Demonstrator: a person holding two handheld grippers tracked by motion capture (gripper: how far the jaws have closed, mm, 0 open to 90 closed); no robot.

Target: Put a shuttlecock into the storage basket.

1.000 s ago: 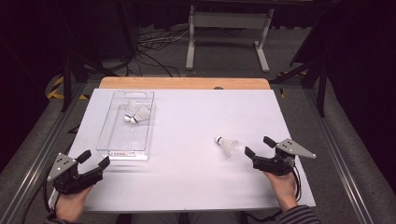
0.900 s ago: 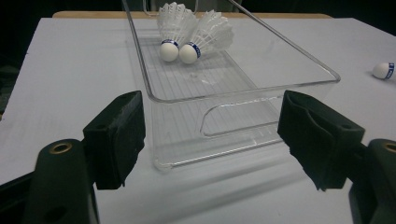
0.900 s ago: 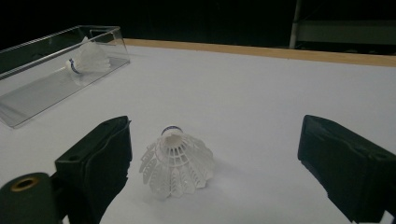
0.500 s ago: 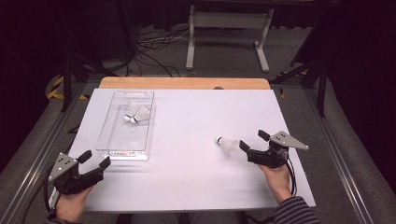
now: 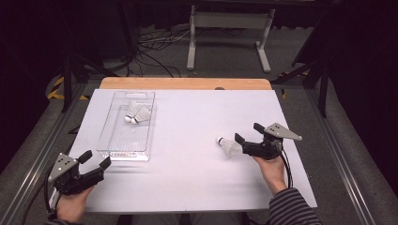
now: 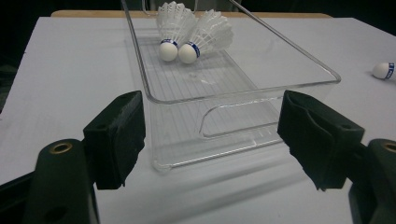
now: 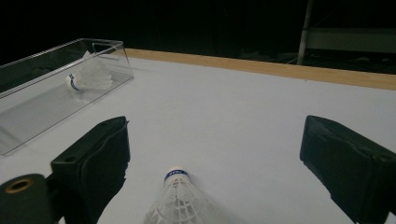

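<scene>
The loose shuttlecock (image 5: 228, 146) lies on its side on the white table (image 5: 197, 117), well to the right of the clear tray (image 5: 126, 140) and a little nearer the person than the tray's middle, its cork end pointing back toward the tray. The right gripper (image 5: 248, 140) sits just to the shuttlecock's right with its jaws spread wide, holding nothing; in the right gripper view the shuttlecock (image 7: 180, 200) lies between the two black jaws (touching neither, feathers nearest the camera). Inside the tray, toward its far end, two more shuttlecocks (image 6: 194, 35) lie side by side, touching. The left gripper (image 5: 96, 161) rests near the tray's near left corner, jaws likewise wide apart and empty, aimed at the tray's near wall (image 6: 243, 100).
</scene>
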